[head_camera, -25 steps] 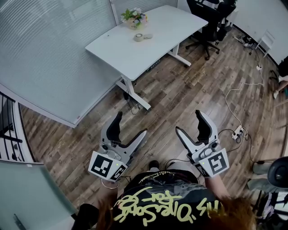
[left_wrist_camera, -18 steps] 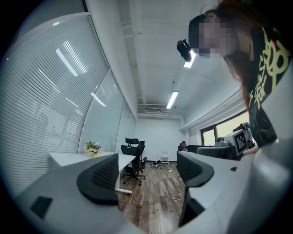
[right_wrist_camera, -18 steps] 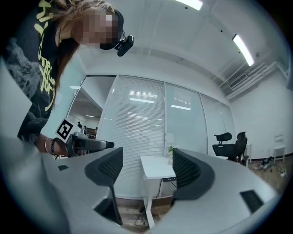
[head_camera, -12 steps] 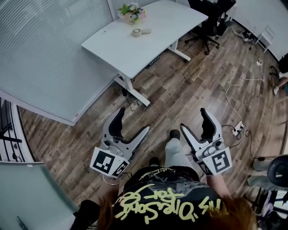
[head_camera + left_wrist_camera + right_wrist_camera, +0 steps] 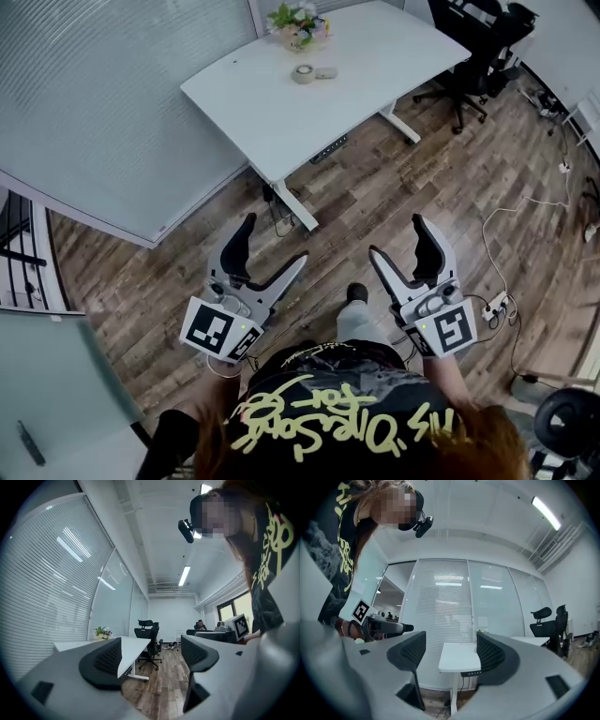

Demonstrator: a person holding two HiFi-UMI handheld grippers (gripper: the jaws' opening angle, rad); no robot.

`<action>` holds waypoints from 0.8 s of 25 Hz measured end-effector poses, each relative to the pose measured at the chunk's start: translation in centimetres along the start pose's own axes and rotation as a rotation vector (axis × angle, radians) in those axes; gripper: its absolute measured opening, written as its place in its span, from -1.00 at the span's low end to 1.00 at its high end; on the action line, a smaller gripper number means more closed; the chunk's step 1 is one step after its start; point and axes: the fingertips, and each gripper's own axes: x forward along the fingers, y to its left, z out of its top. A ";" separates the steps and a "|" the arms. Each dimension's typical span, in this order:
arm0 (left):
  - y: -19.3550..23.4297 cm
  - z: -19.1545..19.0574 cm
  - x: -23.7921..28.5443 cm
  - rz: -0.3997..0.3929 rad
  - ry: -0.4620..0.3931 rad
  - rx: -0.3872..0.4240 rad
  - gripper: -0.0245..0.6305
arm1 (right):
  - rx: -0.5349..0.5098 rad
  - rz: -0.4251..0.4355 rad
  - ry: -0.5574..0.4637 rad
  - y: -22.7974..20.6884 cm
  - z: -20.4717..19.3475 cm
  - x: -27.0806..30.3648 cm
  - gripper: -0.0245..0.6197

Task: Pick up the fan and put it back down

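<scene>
Hovering above wood-plank floor point(image 5: 375, 197): left claw point(image 5: 274, 239), right claw point(image 5: 397, 236), ribbed pads point(image 5: 105, 660) apart, empty.

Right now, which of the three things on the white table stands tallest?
The flowers at the far edge of the table; the tape roll and small grey object lie low nearer the middle.

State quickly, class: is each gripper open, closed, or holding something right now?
Left gripper: open, nothing between its jaws.
Right gripper: open, nothing between its jaws.
</scene>
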 end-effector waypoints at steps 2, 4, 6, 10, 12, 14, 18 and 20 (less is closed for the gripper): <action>0.8 0.2 2.5 0.023 -0.007 0.001 0.26 | -0.011 0.019 -0.016 -2.6 0.0 1.4 0.07; 1.3 0.5 4.9 0.043 -0.017 0.000 0.26 | -0.011 0.042 -0.019 -5.0 0.0 2.7 0.07; 1.8 1.0 7.1 0.063 -0.029 0.008 0.26 | -0.014 0.054 -0.018 -7.5 0.1 3.7 0.07; 2.5 1.8 11.5 0.098 -0.054 0.020 0.26 | -0.034 0.079 -0.034 -12.0 0.7 5.3 0.07; 2.4 1.7 13.4 0.108 -0.059 0.019 0.26 | -0.041 0.087 -0.021 -14.0 0.3 5.5 0.07; 2.3 1.6 15.0 0.118 -0.061 0.019 0.25 | -0.039 0.097 -0.021 -15.6 0.0 5.8 0.07; 2.0 1.4 17.6 0.138 -0.054 0.021 0.24 | -0.021 0.108 -0.023 -18.5 -0.3 6.2 0.07; 2.2 1.5 18.4 0.154 -0.052 0.020 0.24 | 0.001 0.121 -0.037 -19.4 -0.2 6.5 0.07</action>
